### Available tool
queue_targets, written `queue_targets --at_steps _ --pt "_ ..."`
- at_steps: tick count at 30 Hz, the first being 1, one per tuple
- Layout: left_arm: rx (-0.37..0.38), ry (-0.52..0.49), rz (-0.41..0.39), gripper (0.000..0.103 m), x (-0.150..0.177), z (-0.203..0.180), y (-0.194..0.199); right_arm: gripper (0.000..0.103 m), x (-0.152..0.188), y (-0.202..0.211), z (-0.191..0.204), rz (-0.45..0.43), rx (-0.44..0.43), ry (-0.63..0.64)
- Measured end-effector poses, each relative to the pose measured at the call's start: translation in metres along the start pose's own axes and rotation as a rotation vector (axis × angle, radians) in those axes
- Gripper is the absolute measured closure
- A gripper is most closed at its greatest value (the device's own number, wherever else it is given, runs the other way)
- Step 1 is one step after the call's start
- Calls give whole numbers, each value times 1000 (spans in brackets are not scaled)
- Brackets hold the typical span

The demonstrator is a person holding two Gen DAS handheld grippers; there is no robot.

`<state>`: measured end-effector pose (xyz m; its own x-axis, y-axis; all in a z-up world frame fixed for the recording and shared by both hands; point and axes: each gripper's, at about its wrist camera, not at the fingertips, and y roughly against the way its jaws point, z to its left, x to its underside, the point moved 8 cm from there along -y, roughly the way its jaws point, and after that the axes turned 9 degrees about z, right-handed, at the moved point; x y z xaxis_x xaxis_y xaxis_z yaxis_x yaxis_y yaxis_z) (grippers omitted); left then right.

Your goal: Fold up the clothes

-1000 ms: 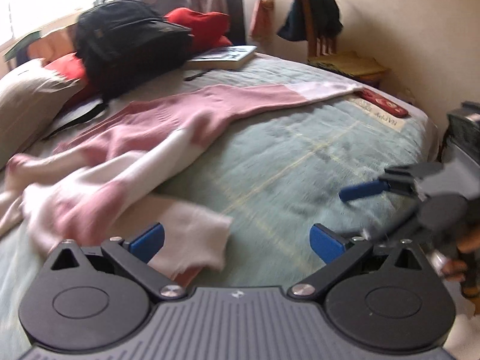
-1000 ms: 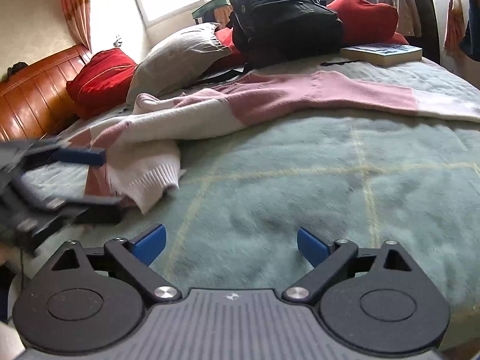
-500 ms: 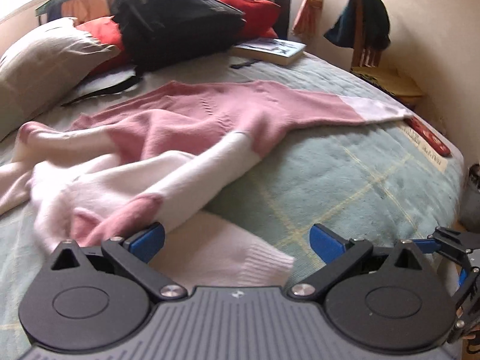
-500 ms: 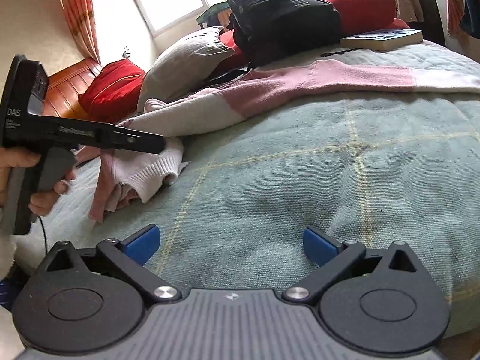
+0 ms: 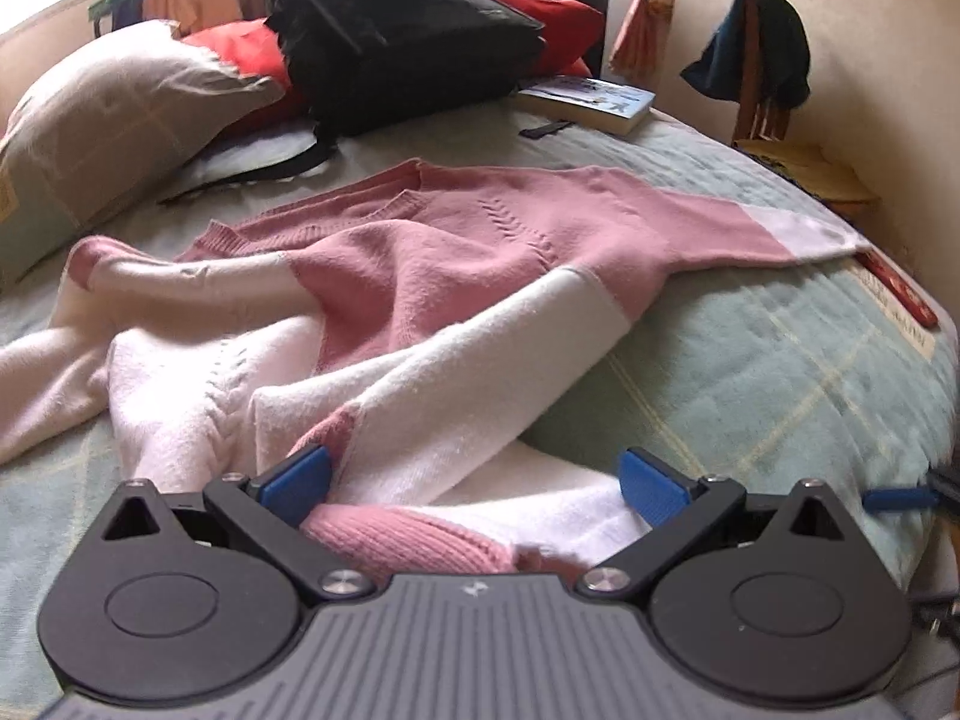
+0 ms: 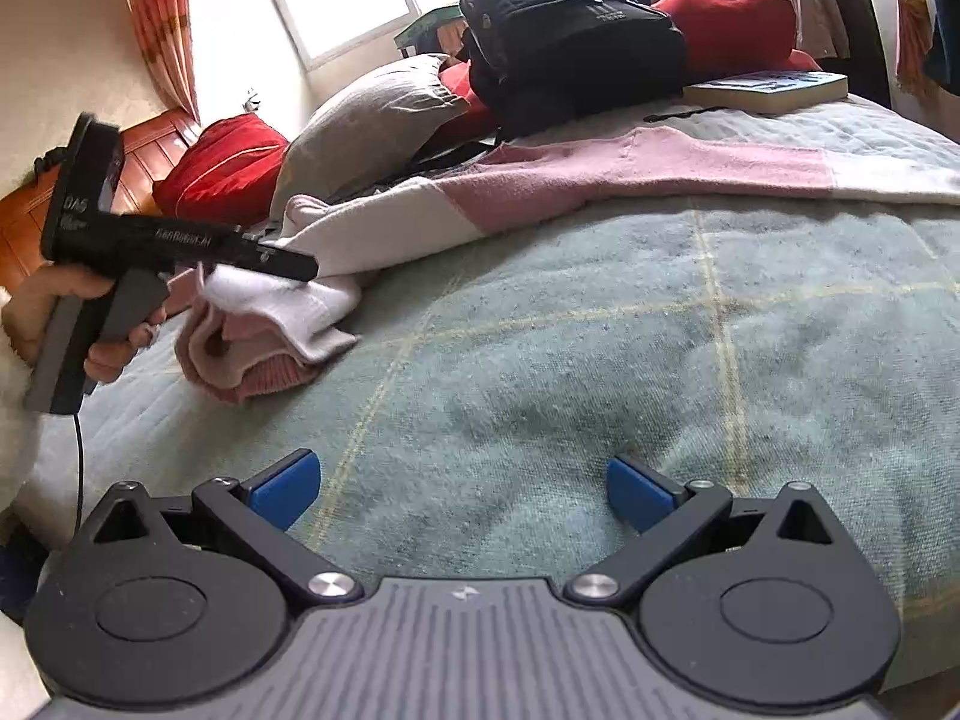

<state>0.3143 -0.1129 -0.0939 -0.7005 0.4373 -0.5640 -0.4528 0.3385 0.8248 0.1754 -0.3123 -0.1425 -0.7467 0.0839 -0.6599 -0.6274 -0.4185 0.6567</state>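
A pink and white knit sweater (image 5: 456, 276) lies crumpled across the green blanket (image 5: 750, 372), one sleeve stretched far right. My left gripper (image 5: 474, 483) is open at the sweater's near edge; a pink ribbed cuff (image 5: 408, 540) and white hem lie between its blue fingers. In the right wrist view the left gripper (image 6: 288, 267), held in a hand (image 6: 66, 306), sits over the bunched end of the sweater (image 6: 282, 330). My right gripper (image 6: 462, 489) is open above bare blanket (image 6: 600, 360), well right of that bunch. One of its blue fingers (image 5: 897, 498) shows at the left view's right edge.
A black backpack (image 5: 390, 30), a grey pillow (image 5: 114, 120), red cushions (image 6: 732, 24) and a book (image 5: 588, 102) lie at the bed's far side. A chair draped with dark clothes (image 5: 756, 60) stands by the wall. A red flat object (image 5: 900, 294) lies on the bed's right edge.
My left gripper has swung from the bed's right side onto the sweater's near end, and the hem and cuff now lie between its fingers. The right gripper stays open over the blanket.
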Motion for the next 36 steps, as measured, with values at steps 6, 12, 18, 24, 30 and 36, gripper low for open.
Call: queue_targets --at_steps 6,12,18,24,30,36 --pt "-19 6 -43 1 18 -8 34 0 -29 -9 27 -7 -162 48" --pt "-125 68 -78 1 36 1 61 11 -66 -40 52 6 -294 77" --pt "-163 124 -116 1 53 17 80 42 -87 -98 53 99 -338 -41" --pt "-192 148 -116 1 64 28 84 73 -92 -134 59 148 -352 -122" --pt "-176 170 -140 1 70 30 91 85 -85 -95 68 88 -316 -114" --pt "-180 181 -166 1 76 25 103 86 -79 -38 70 15 -283 -84"
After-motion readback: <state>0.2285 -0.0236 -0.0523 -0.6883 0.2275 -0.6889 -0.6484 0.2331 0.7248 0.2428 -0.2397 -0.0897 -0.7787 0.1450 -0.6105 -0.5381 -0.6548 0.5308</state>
